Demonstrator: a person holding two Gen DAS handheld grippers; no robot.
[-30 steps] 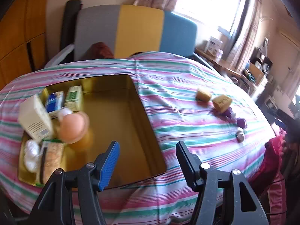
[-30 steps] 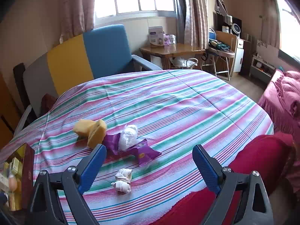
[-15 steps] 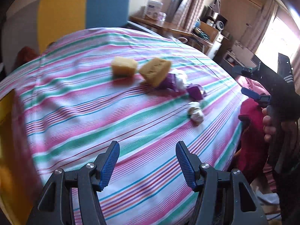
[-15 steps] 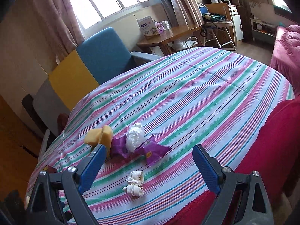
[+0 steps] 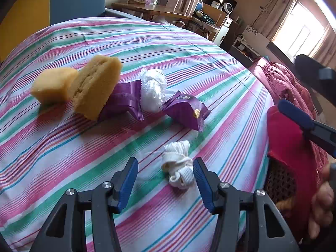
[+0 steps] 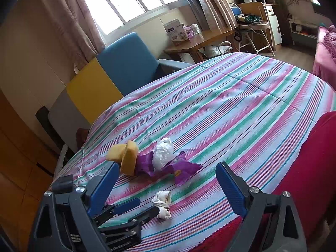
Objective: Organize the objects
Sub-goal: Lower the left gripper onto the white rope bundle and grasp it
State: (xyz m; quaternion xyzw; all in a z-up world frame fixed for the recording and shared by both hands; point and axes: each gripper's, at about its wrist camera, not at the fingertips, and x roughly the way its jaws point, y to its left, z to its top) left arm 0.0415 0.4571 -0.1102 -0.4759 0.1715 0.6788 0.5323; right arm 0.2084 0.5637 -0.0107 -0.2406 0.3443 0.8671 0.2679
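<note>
- My left gripper [image 5: 166, 180] hung low over the counter [image 5: 63, 151] with its striped pink, green and white cloth, and the small bundle of rolled white fabric tape [image 5: 178, 166] lay between its blue pads. The jaws were closing, but the left pad was clear of the bundle and the right one only just beside it — so I had no grip yet.
- My right gripper [image 6: 166, 180] was spread wide and carried nothing; it pointed at the same cluster from the other side.
- Everything I could see of the job was still lying loose on the cloth: two yellow sponge blocks [image 5: 79, 88] leaning against each other, a crumpled clear plastic bag [image 5: 152, 90] resting on two purple foil snack packets [image 5: 184, 111], and the white bundle nearer to me, apart from the rest.
- No box or tray for them showed in either view, so I could not tell from here where they belonged or how much had been put away.
- By my reckoning the work on this cluster had barely begun — the bundle looked like the first piece to lift, with the sponges, the bag and the packets all left to do.
</note>
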